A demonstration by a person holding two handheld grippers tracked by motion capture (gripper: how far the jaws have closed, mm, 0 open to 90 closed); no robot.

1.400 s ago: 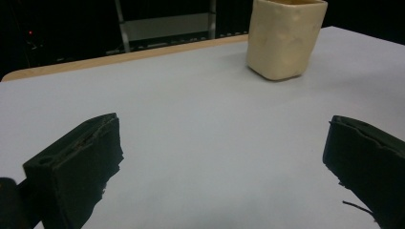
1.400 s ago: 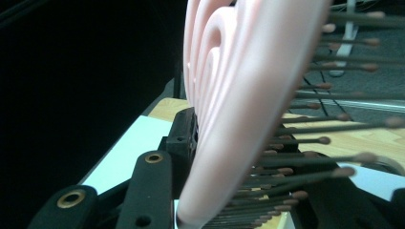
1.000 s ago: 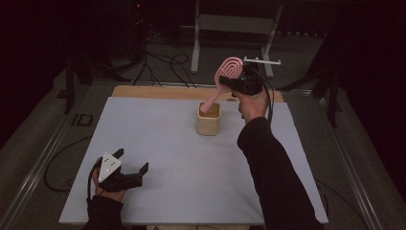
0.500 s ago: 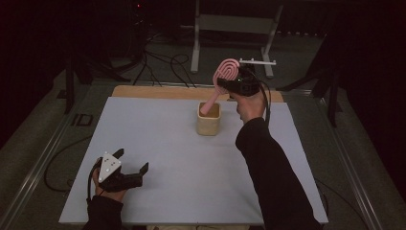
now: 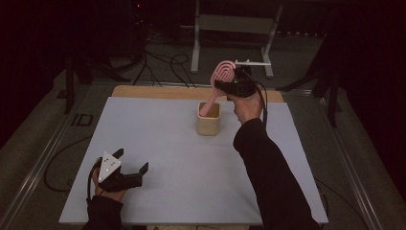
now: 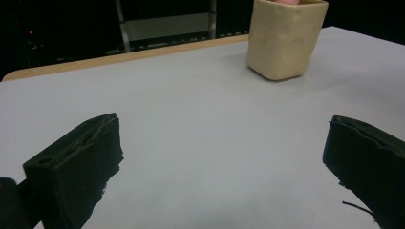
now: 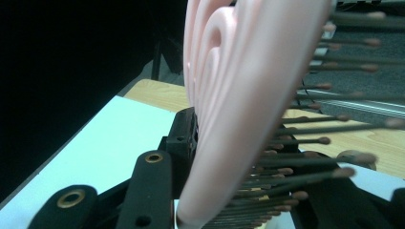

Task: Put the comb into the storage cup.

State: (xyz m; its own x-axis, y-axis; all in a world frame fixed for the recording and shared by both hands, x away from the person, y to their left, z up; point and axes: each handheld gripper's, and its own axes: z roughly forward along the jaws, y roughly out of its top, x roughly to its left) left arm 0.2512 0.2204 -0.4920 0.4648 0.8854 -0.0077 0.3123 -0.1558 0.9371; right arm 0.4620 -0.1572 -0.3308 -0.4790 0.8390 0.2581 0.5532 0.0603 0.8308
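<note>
Dark room beyond the pale grey surface (image 5: 158,143), floor cables and a metal stand (image 5: 234,28) barely made out. Pink hairbrush (image 5: 218,86) with a looped, open head and brown-tipped bristles (image 7: 305,157), tilted, handle end hidden down inside the cream cup (image 5: 208,120) near the far edge. Clamped at the head by the right hand-held gripper (image 5: 229,84); in the right gripper view, blurred and cut off at the top. Left hand-held gripper (image 5: 133,168) spread wide near the front corner, nothing between its jaws. Cup rim cropped in the left gripper view.
</note>
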